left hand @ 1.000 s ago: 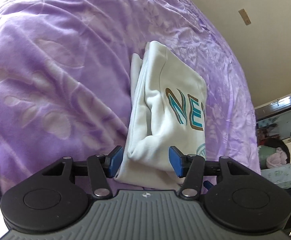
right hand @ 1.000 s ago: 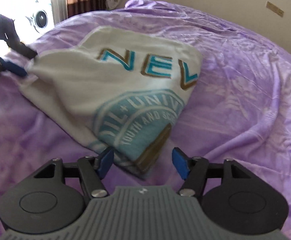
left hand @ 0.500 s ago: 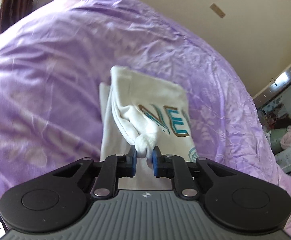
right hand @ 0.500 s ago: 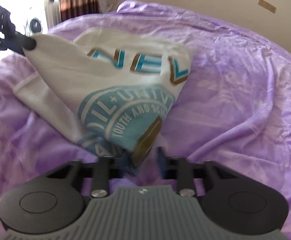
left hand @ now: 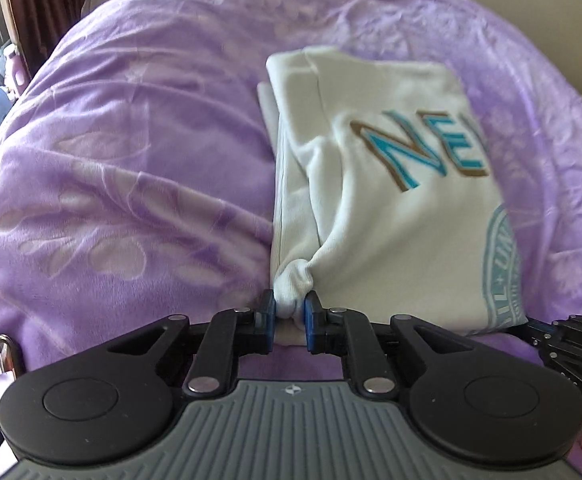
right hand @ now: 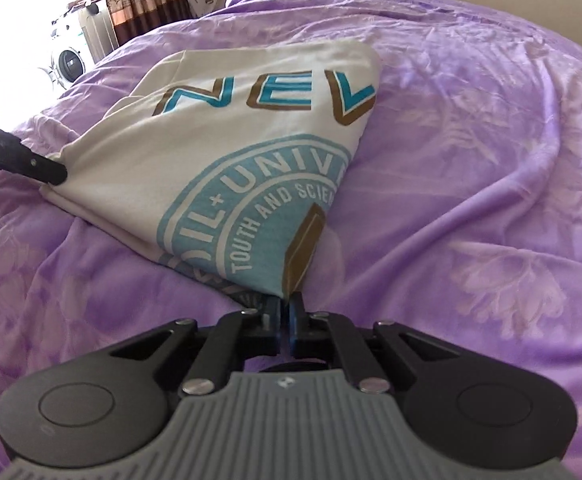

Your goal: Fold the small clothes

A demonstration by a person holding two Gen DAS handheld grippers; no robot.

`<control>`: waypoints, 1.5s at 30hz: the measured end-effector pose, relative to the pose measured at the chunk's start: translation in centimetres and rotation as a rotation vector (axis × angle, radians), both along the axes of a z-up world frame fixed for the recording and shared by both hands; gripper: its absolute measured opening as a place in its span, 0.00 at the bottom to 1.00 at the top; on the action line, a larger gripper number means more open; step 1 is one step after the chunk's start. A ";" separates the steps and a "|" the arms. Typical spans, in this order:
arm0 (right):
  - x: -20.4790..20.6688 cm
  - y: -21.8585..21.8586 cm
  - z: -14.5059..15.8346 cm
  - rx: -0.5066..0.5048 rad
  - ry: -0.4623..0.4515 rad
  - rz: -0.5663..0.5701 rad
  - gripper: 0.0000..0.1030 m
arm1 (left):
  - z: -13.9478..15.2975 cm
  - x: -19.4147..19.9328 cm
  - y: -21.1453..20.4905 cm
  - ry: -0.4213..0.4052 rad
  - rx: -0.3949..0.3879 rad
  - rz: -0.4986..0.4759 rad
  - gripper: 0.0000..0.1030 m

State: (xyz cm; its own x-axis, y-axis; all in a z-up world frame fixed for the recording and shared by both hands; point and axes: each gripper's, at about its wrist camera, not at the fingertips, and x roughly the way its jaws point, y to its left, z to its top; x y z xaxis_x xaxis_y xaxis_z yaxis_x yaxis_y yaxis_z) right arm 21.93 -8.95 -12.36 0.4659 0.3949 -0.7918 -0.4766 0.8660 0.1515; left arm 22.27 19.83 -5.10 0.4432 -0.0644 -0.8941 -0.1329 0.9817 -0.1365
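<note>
1. The white T-shirt [left hand: 391, 208] lies partly folded on the purple bedspread [left hand: 131, 140], its teal and brown lettering facing up. In the left wrist view it fills the area from centre toward 2 o'clock.
2. The left tongs [left hand: 290, 312] have just been closing and are now clamped on a bunched corner of the shirt at 6 o'clock, with a thick knot of cloth between the blue pads.
3. The right tongs [right hand: 285, 312] have also just closed and are pinched together on the thin printed corner at the point of the round teal emblem [right hand: 259, 208].
4. In the right wrist view, the left tool's dark finger appears at 9 o'clock, touching the shirt's far corner.
5. To do the fold well, I judge both corners should rise together and travel evenly toward 12 o'clock, keeping the edge between them taut so the layers beneath do not drag.
6. The shirt looks like soft, matte cotton jersey, with ribbed layers stacked along its left edge. The bedspread is plush, with a sheen and a pale leaf pattern, and it may cling to the cloth.
</note>
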 end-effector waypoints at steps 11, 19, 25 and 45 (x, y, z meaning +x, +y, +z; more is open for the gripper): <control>1.4 -0.6 -1.5 0.020 0.118 -0.007 0.00 | -0.7 0.2 -0.2 0.104 0.011 0.012 0.19; 2.2 -3.1 1.8 0.031 0.086 -0.052 0.06 | 3.8 -0.2 1.0 0.135 0.010 -0.052 0.19; 6.4 -4.6 4.7 0.089 0.016 -0.095 0.25 | 8.6 2.6 2.3 -0.085 -0.092 -0.054 0.26; 22.0 -1.5 1.1 0.357 0.032 -0.177 0.34 | -2.0 21.8 8.3 -0.090 -0.463 0.143 0.40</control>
